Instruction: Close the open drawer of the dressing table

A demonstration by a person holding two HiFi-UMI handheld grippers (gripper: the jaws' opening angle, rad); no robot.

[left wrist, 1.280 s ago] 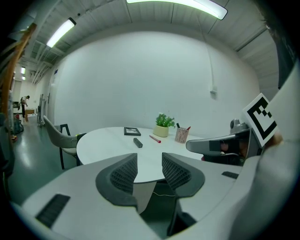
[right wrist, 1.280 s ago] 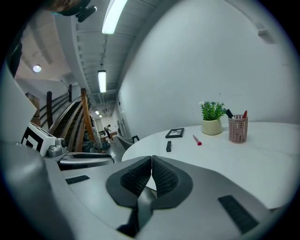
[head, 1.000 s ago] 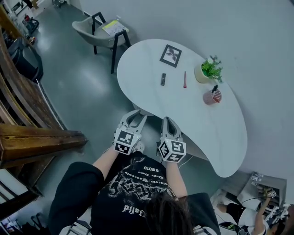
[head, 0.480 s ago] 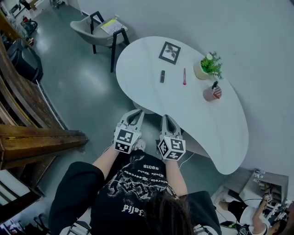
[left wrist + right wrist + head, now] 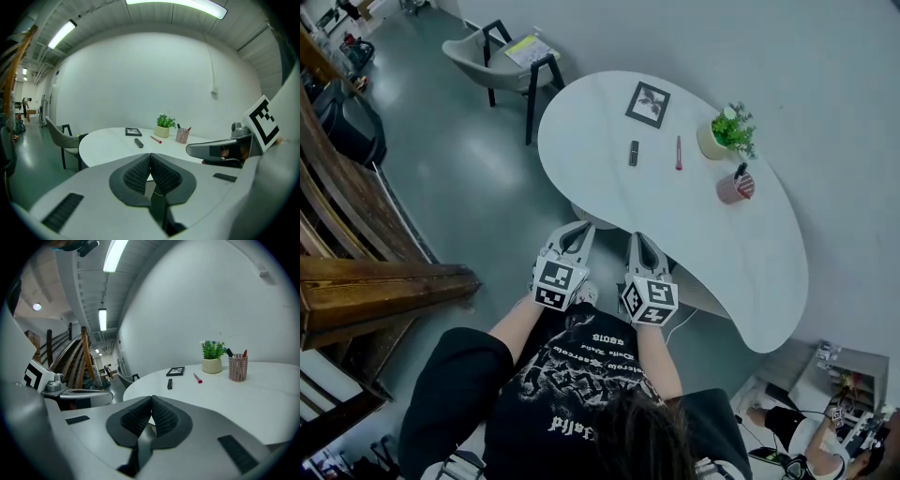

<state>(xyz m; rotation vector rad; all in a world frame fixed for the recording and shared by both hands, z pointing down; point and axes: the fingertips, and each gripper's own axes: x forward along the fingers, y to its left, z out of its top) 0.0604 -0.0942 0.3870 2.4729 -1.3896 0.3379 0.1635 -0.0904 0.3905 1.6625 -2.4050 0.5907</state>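
Left gripper (image 5: 580, 228) and right gripper (image 5: 639, 240) clenched empty. We judge the drawer (image 5: 701, 302) light and rigid; push its front at the table's (image 5: 609, 150) near edge.

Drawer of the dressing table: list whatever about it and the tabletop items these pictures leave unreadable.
- Drawer: not made out in any view. In the head view the tabletop covers what lies beneath; in the gripper views the left hand-held gripper and right hand-held gripper block the table's front with their own bodies.
- Frame: its image is too small in every view.
- Black stick: too small to identify.
- Cup: contents too small.
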